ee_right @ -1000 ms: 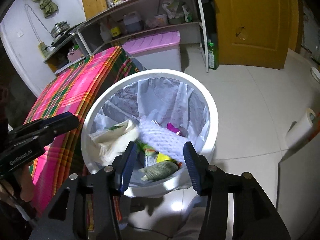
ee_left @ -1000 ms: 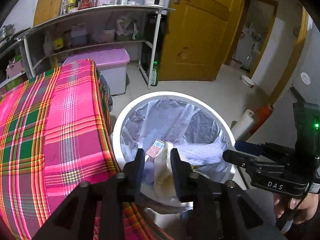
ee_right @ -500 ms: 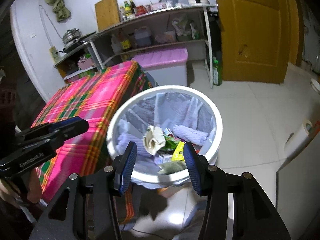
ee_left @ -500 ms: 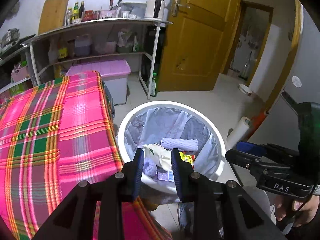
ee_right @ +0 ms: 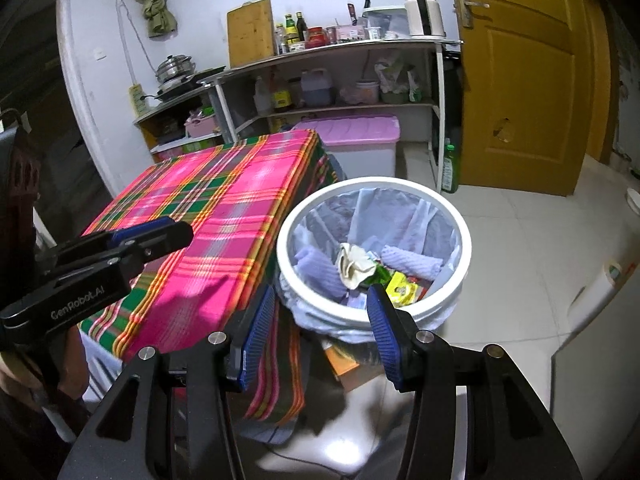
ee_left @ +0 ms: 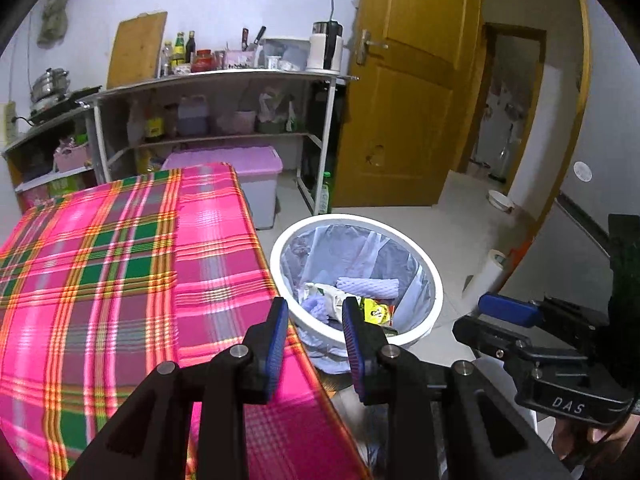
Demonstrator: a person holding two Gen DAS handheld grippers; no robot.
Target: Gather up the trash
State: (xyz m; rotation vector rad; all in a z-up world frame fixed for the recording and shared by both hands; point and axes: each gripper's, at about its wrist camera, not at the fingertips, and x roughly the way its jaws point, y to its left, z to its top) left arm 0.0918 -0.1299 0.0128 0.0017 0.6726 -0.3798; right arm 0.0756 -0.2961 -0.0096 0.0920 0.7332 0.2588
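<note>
The trash [ee_right: 362,266] I'm after, crumpled paper, purple foam netting and bright wrappers, lies in the lined white bin [ee_right: 462,236] just ahead of and below both my grippers. My left gripper [ee_left: 316,334] has its jaws partly apart with nothing between them, and my right gripper [ee_right: 322,320] stands wider, also empty. The bin sits beside the pink plaid tablecloth [ee_left: 120,264], left of both grippers.

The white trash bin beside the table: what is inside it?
The white trash bin holds a liner, a crumpled cream paper, purple foam sleeves and a yellow wrapper. These cover anything lying deeper.
</note>
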